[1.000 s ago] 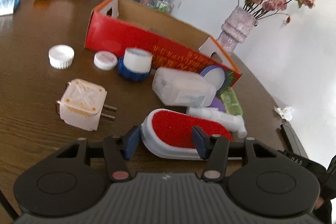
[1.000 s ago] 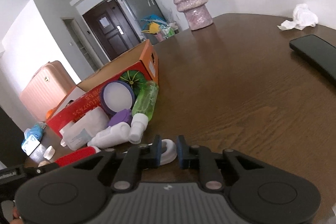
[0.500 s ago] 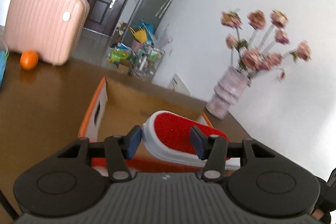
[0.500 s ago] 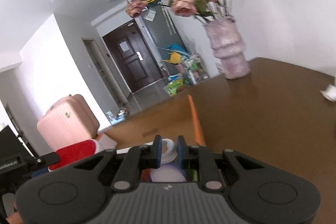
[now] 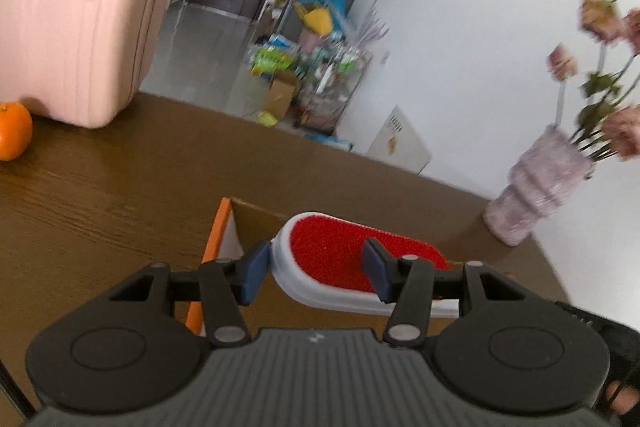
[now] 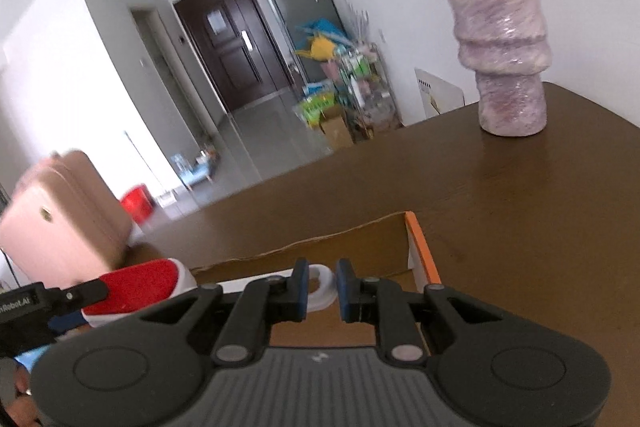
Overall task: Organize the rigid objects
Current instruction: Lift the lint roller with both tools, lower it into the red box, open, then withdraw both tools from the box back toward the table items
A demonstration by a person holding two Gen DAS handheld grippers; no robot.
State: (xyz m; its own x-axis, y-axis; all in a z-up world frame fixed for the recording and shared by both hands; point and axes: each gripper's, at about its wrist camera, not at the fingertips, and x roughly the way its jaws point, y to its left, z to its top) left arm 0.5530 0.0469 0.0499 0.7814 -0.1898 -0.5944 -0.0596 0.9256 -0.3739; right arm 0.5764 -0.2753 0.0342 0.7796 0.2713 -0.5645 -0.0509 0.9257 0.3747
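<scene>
Lint brush clenched by both claws above the box — vase beside.

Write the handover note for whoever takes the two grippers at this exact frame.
Left gripper: jaws clamped across the head of the red lint brush.
Right gripper: jaws shut on the brush's white handle loop.
Brush: held off the table between both grippers, above the open cardboard box.
Done: brush carried to the box.
Left: lower it in and release both grips. Other items are out of view, so what remains to sort cannot be told.
</scene>
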